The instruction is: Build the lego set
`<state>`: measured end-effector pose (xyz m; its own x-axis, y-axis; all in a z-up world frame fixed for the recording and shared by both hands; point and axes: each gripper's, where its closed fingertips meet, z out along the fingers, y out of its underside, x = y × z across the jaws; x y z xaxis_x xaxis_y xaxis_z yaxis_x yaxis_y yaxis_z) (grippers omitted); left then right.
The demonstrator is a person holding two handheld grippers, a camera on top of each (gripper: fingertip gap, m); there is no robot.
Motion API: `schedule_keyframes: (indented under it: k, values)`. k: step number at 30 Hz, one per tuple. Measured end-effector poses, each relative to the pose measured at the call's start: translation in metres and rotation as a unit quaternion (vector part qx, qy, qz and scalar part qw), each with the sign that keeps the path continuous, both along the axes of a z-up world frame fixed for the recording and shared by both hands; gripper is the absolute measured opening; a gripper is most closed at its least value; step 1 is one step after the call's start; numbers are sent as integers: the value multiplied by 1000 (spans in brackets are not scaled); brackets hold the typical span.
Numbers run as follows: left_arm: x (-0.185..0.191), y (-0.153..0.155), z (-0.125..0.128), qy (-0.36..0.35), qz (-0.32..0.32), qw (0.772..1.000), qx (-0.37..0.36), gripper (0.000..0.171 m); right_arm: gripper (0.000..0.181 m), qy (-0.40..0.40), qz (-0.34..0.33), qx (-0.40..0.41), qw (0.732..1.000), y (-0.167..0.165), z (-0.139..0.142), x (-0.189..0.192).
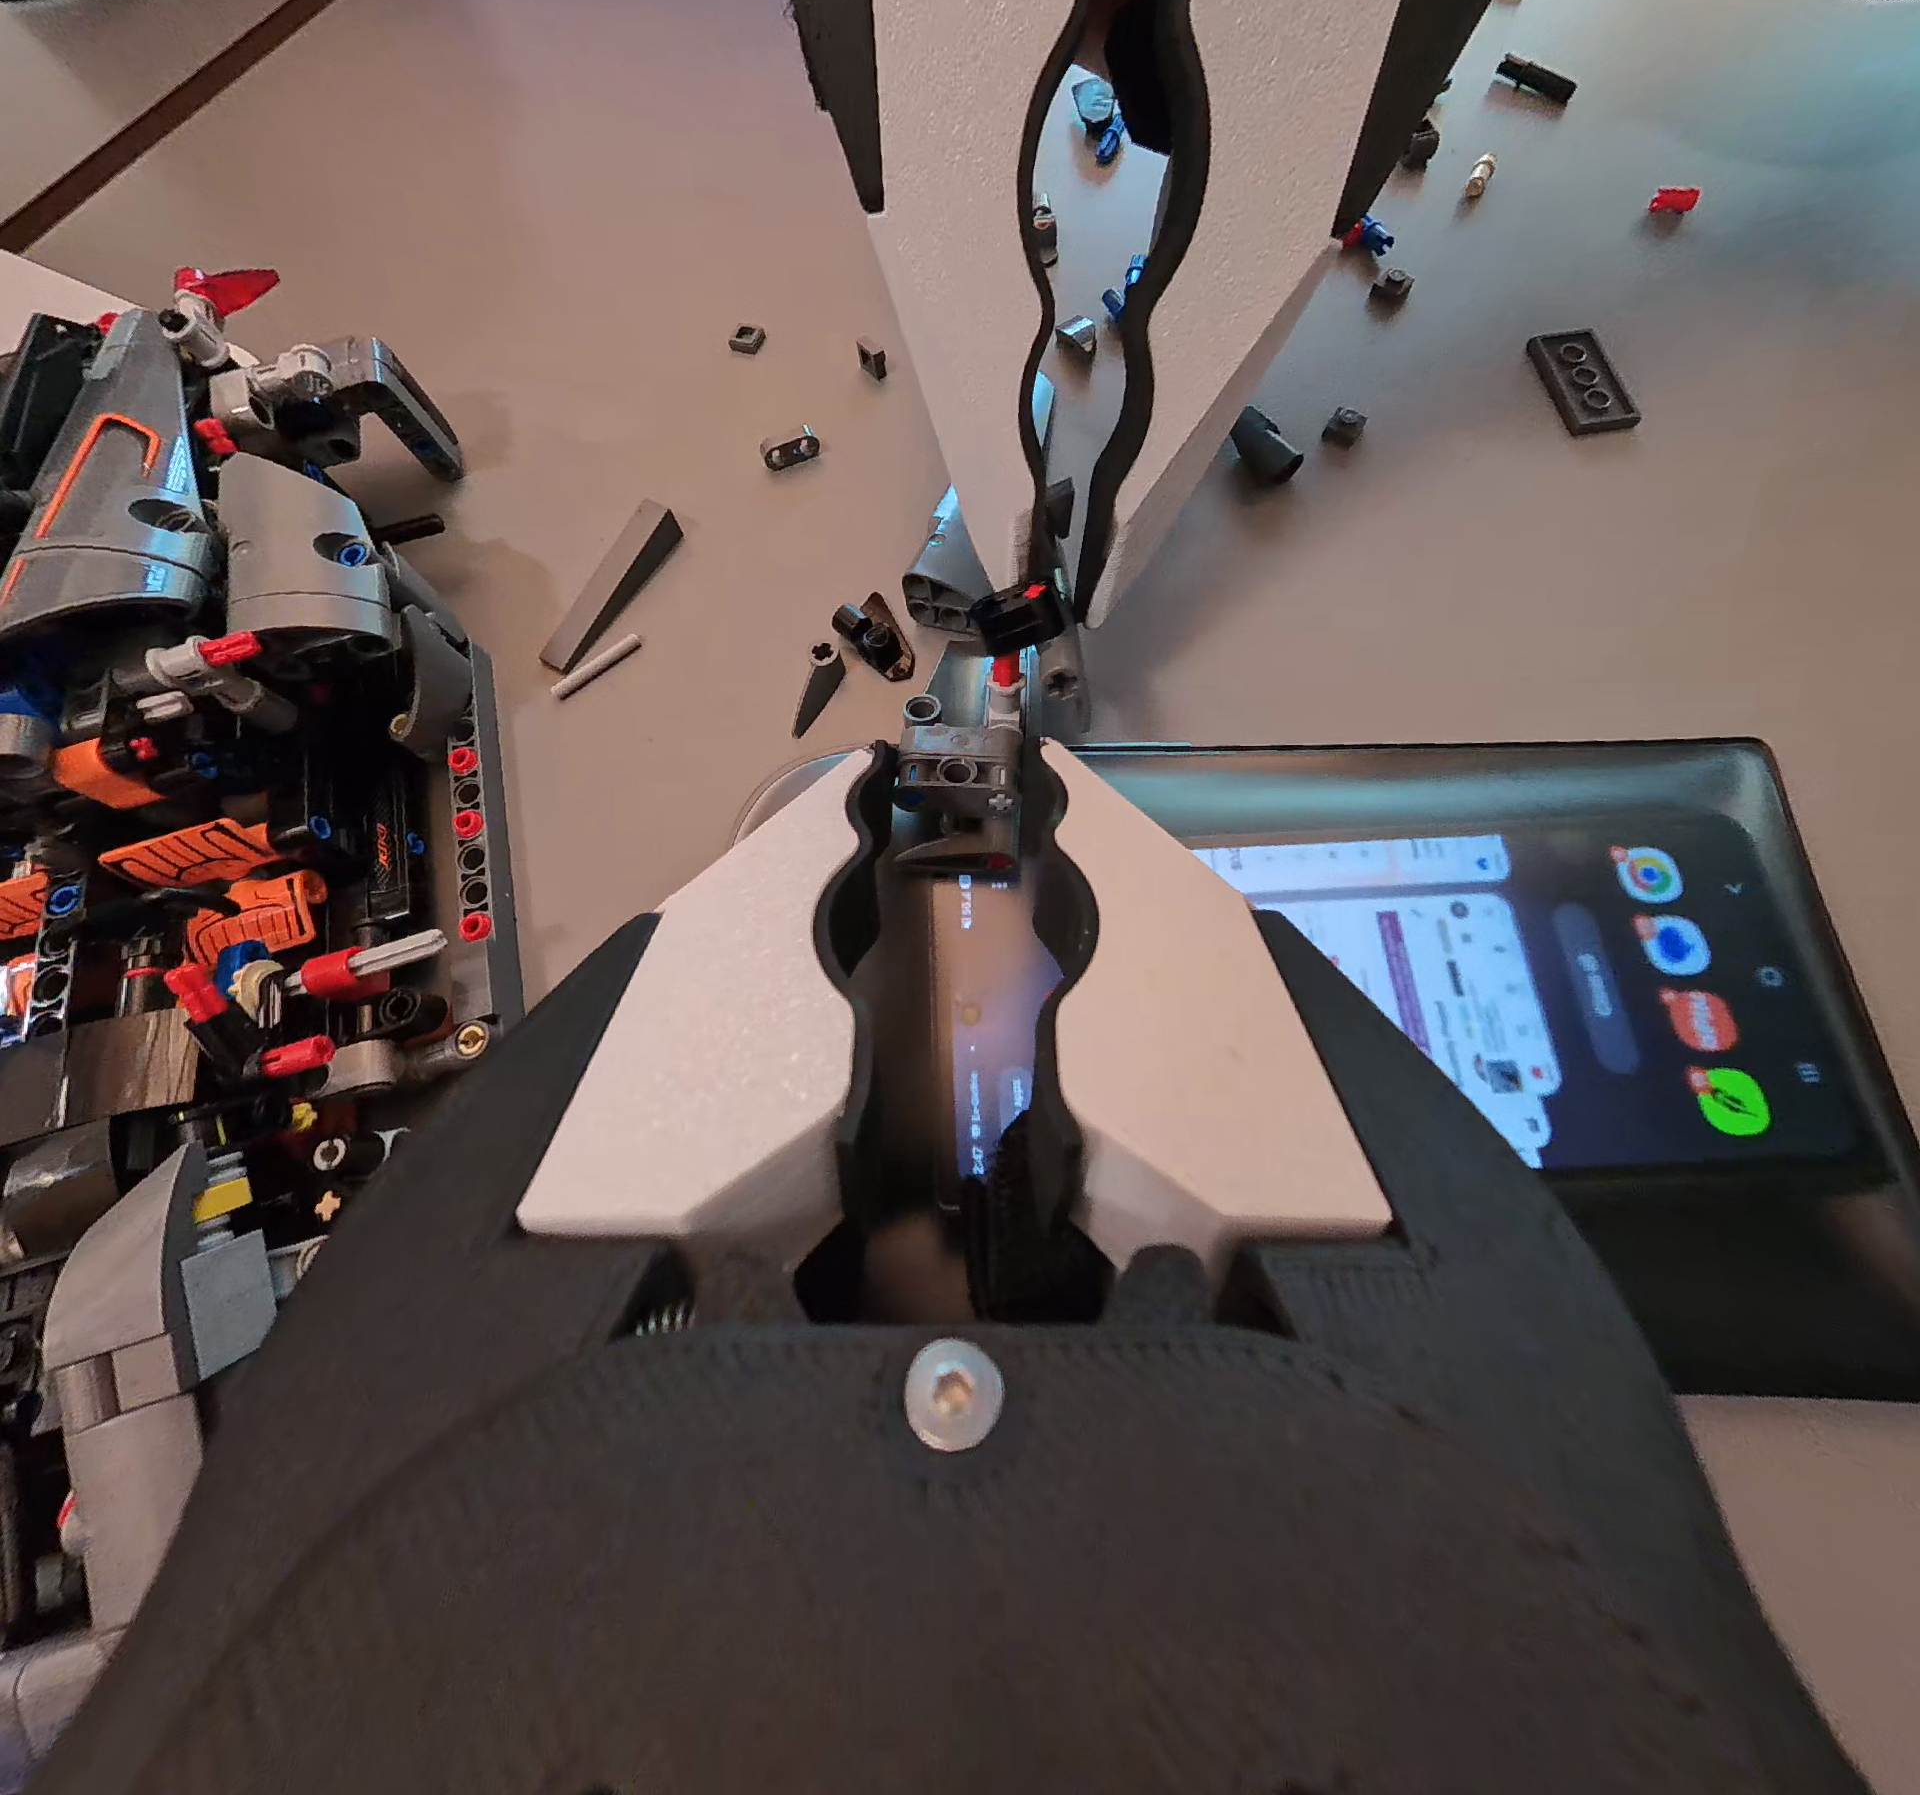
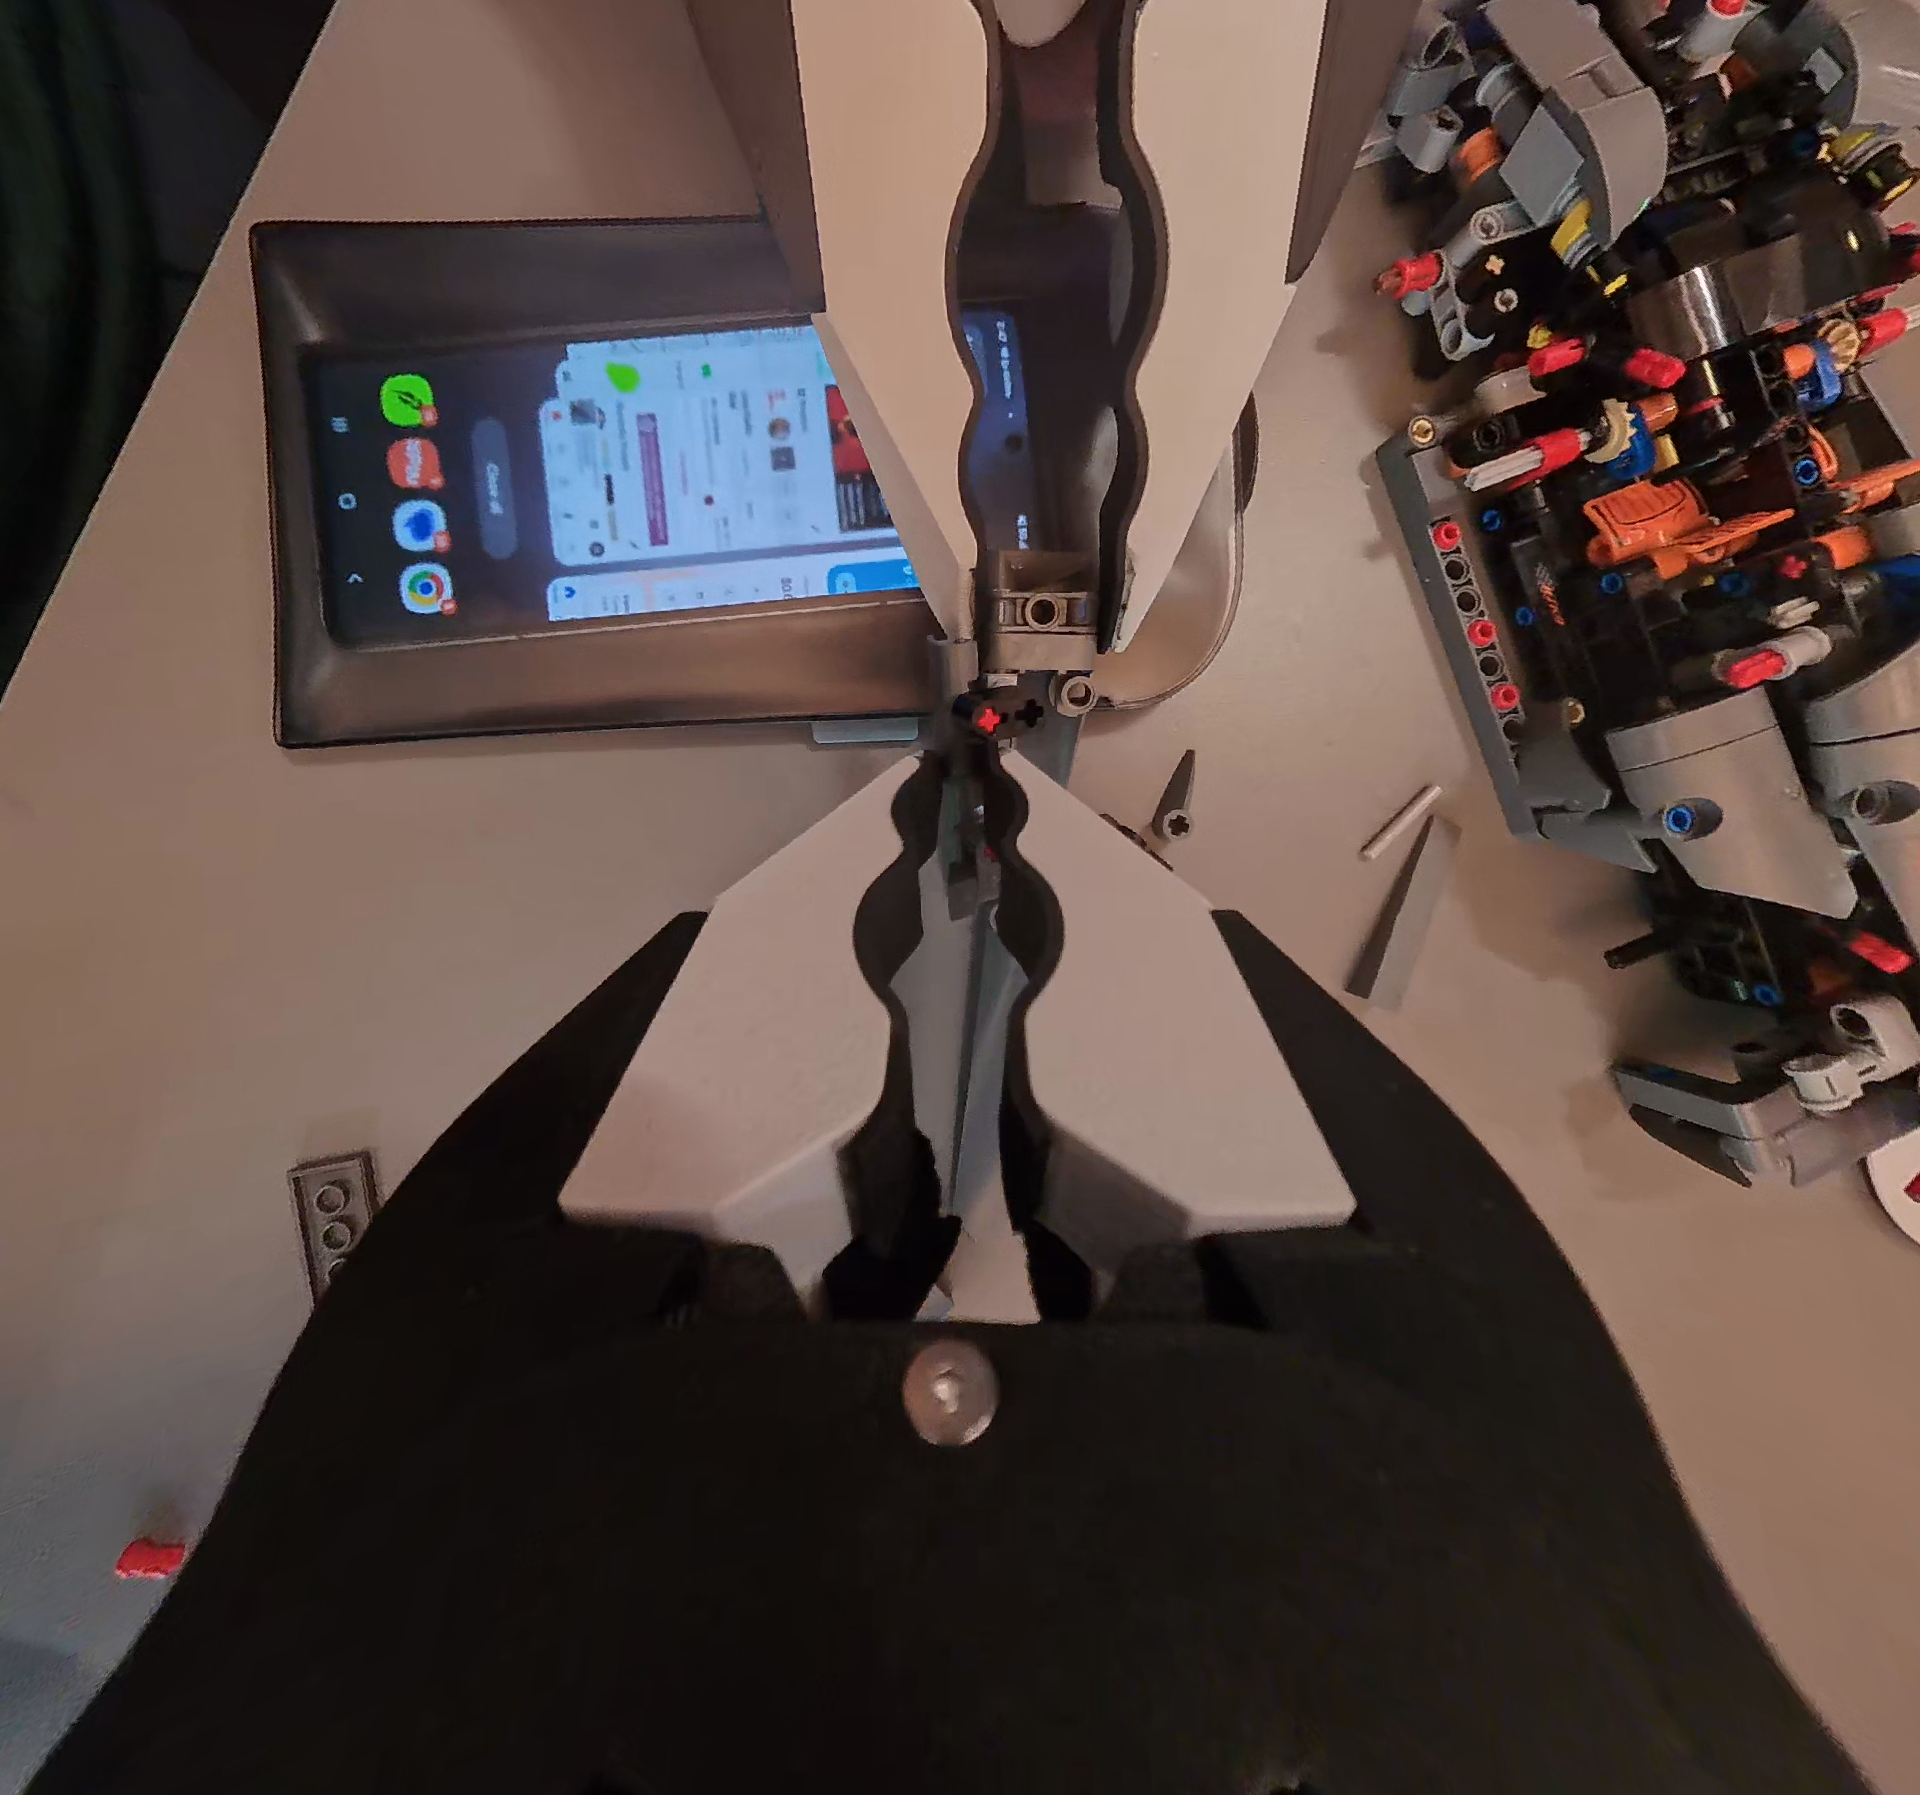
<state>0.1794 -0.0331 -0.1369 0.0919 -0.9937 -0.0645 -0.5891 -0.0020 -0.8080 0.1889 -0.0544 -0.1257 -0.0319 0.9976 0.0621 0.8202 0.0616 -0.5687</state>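
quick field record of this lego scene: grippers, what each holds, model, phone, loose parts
left gripper: shut on grey connector sub-assembly
right gripper: shut on small black piece with red pin, facing the left gripper tip to tip
model: half-built grey and orange lego vehicle on the table
phone: lit smartphone lying in a dark tray
loose parts: grey wedge, dark grey plate

A phone [image 1: 1538, 997], lying in a dark tray [image 1: 1766, 1278] at about four o'clock in the left wrist view, is showing a lit screen with app icons and small text, too blurred to read. Orange-printed stickers on the grey car model [image 1: 208, 706], at nine o'clock, are showing markings too small to make out.
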Motion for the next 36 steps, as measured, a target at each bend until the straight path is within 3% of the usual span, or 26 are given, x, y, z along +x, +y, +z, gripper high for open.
schedule_keyframes:
  k: [22,30,36]
  values:
    - [-1,-3,-2,4,-17,1000,-4,23,5,-8,3,10,1000,0,-2,0]
    - [-1,-12,-3,11,-34,999,-25,44,5,-9,6,13,1000,0,-3,0]
    - [2,-8,6,-6,-17,1000,-1,48,5,-10,6,13,1000,0,-3,0]
